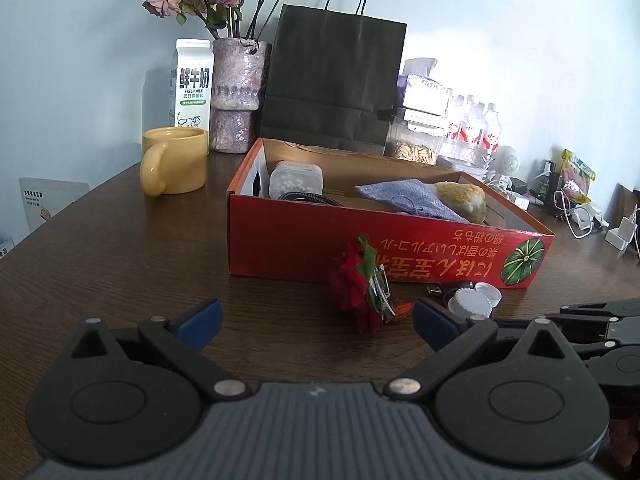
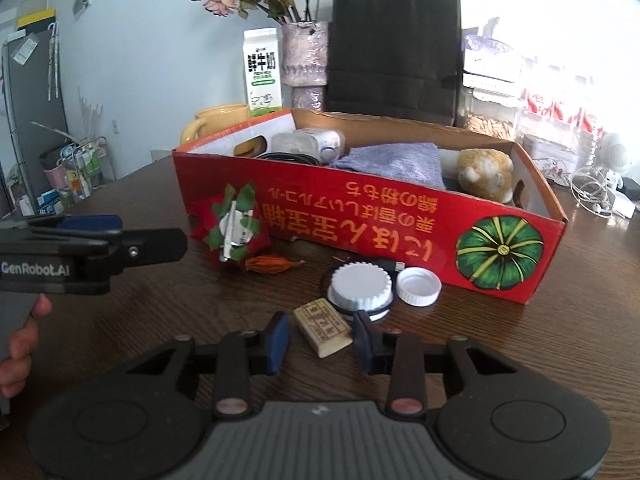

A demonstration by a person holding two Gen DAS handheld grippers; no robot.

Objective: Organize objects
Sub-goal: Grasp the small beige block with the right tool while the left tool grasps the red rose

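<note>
Right wrist view showed one cork (image 2: 325, 329) on the table (image 2: 500, 340) between the right gripper (image 2: 322, 340) fingers, narrow, not plainly touching. Two white caps (image 2: 360, 284) sat near one red box (image 2: 360, 224). Left gripper (image 1: 318, 322) was wide, empty. A black thing under the caps was hard to make out.

bare wood lies open along the near edge of the table (image 1: 120, 264) and across its left side, up to the yellow mug (image 1: 174, 166) near the back edge. the red box (image 2: 360, 224) stands across the middle, its long wall barring the way toward the back edge; it is open on top. close before that wall the passage is crowded: a red fabric flower (image 2: 232, 232), an orange bit (image 2: 272, 265), two white caps (image 2: 360, 286), a cork (image 2: 324, 326). the back edge is walled by milk carton (image 1: 191, 84), vase (image 1: 236, 96) and black bag (image 1: 332, 76). cables (image 1: 576, 216) clutter the right edge.
</note>
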